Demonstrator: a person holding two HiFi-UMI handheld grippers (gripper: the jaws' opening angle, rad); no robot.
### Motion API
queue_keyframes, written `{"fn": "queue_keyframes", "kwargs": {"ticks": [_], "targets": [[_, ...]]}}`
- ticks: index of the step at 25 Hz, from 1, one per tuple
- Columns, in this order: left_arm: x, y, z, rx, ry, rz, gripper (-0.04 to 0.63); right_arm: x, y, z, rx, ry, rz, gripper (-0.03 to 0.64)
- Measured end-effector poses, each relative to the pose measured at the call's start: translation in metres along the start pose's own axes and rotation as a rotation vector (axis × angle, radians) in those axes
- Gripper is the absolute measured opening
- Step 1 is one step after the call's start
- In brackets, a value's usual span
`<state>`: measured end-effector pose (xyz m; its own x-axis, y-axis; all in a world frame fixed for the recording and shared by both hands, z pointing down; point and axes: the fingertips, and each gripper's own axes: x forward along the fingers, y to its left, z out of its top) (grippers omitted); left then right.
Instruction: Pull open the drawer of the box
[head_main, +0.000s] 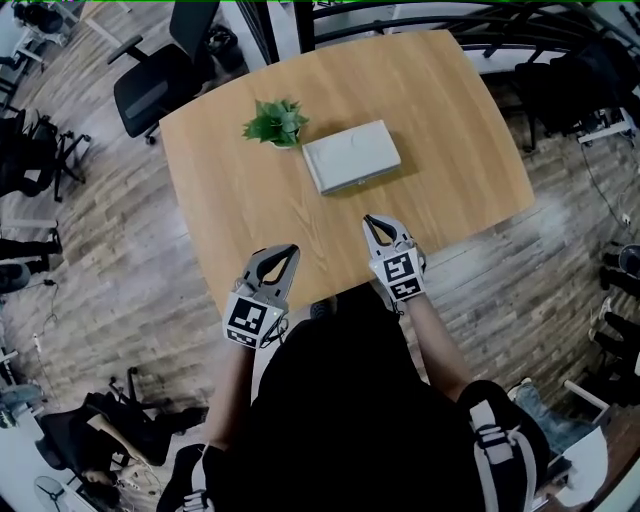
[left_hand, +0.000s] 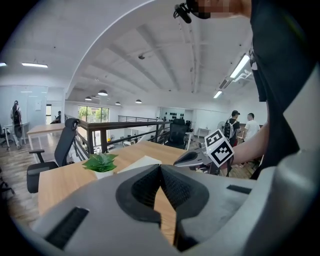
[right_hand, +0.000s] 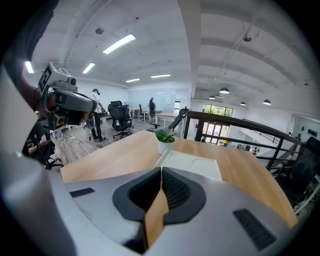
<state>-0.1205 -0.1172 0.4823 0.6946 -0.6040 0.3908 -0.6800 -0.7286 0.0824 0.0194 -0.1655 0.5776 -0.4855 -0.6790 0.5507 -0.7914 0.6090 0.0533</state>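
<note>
The box (head_main: 351, 156) is a flat pale grey case lying mid-table, with no drawer pulled out that I can see. It shows low and pale in the left gripper view (left_hand: 143, 162) and straight ahead in the right gripper view (right_hand: 192, 164). My left gripper (head_main: 292, 248) hovers over the table's near edge, well short of the box, with its jaws shut on nothing (left_hand: 160, 167). My right gripper (head_main: 367, 218) is nearer the box's front side, also shut and empty (right_hand: 161, 170). Neither touches the box.
A small potted green plant (head_main: 275, 122) stands just left of the box on the wooden table (head_main: 450, 110). Office chairs (head_main: 155, 75) and a black railing (right_hand: 240, 130) lie beyond the far edge. People stand in the background (left_hand: 240, 127).
</note>
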Motion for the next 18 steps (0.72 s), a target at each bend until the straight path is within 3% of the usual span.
{"fn": "queue_keyframes", "kwargs": {"ticks": [18], "targets": [[0.017, 0.015, -0.009, -0.057, 0.056, 0.059, 0.023, 0.081, -0.050, -0.045, 0.078, 0.113, 0.004, 0.028]]}}
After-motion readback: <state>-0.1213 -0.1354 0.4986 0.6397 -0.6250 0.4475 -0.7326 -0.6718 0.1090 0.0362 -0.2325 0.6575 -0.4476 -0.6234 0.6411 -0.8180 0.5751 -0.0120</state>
